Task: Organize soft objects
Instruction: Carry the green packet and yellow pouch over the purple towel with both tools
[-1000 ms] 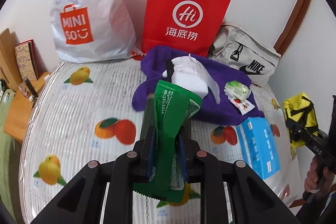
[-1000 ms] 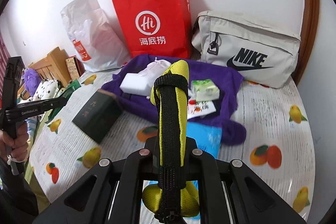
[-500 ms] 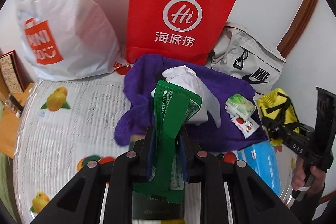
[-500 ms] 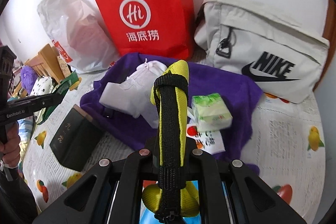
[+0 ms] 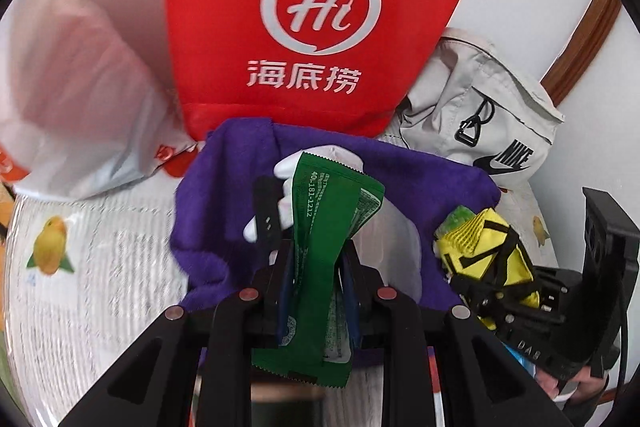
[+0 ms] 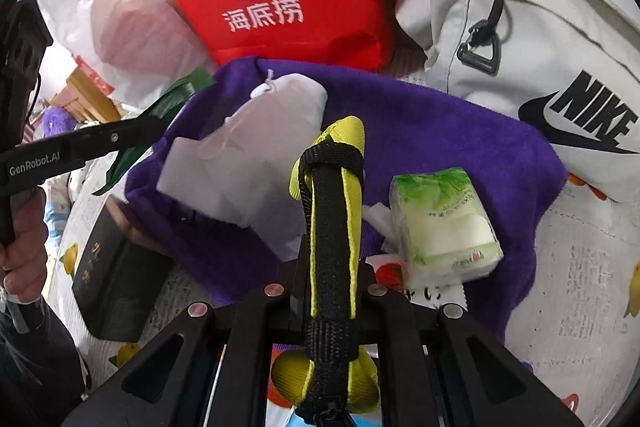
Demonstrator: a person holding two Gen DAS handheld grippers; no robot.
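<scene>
My left gripper (image 5: 316, 259) is shut on a green foil packet (image 5: 320, 267) that sticks up between its fingers, over the purple towel (image 5: 216, 195). My right gripper (image 6: 330, 267) is shut on a yellow pouch with a black strap (image 6: 332, 211); the same yellow pouch (image 5: 488, 251) shows at the right of the left wrist view. On the purple towel (image 6: 440, 131) lie a white drawstring bag (image 6: 256, 147) and a green-and-white tissue pack (image 6: 444, 227). The left gripper with its green packet (image 6: 160, 111) enters the right wrist view from the left.
A red paper bag (image 5: 320, 19), a white plastic bag (image 5: 80, 99) and a grey Nike bag (image 6: 540, 39) stand at the back against the wall. A dark box (image 6: 112, 275) lies left of the towel on the fruit-print tablecloth (image 5: 100, 267). A person's hand (image 6: 20, 251) holds the left gripper.
Both grippers have moved forward and lower toward the purple towel and the bags, which now fill more of each view. The right gripper with the yellow pouch has come close beside the left one.
</scene>
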